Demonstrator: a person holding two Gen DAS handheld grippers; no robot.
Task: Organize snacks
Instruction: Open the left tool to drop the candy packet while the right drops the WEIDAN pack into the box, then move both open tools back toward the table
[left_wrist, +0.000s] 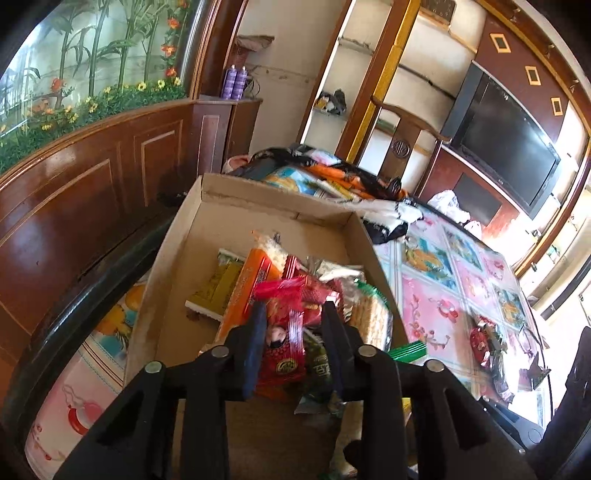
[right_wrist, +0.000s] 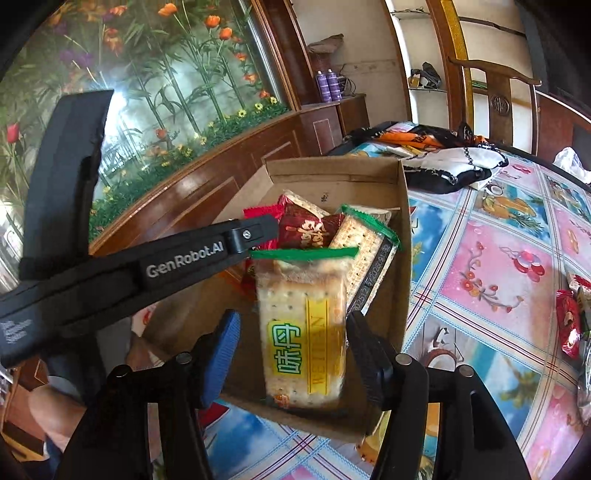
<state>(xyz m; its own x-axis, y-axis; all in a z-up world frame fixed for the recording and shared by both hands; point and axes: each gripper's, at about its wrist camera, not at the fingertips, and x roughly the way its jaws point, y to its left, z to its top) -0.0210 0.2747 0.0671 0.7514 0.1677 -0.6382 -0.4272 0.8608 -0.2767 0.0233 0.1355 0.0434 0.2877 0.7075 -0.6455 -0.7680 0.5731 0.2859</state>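
Flowered tablecloth (right_wrist: 491, 266) — cardboard box (right_wrist: 404, 236) holding cracker packet (right_wrist: 303, 332), snacks.

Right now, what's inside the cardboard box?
The cardboard box holds snack packets: a cracker pack with a yellow label, another cracker pack, a dark red packet and an orange packet. Anything beneath the pile is covered.

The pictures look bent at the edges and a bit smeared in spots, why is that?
Both views are fisheye, so the wooden wall panel bows and the corners go black. Left wrist view: the red snack packets between the left gripper fingers are motion-smeared. Right wrist view: the cracker pack is sharp; glare whitens the flower mural.
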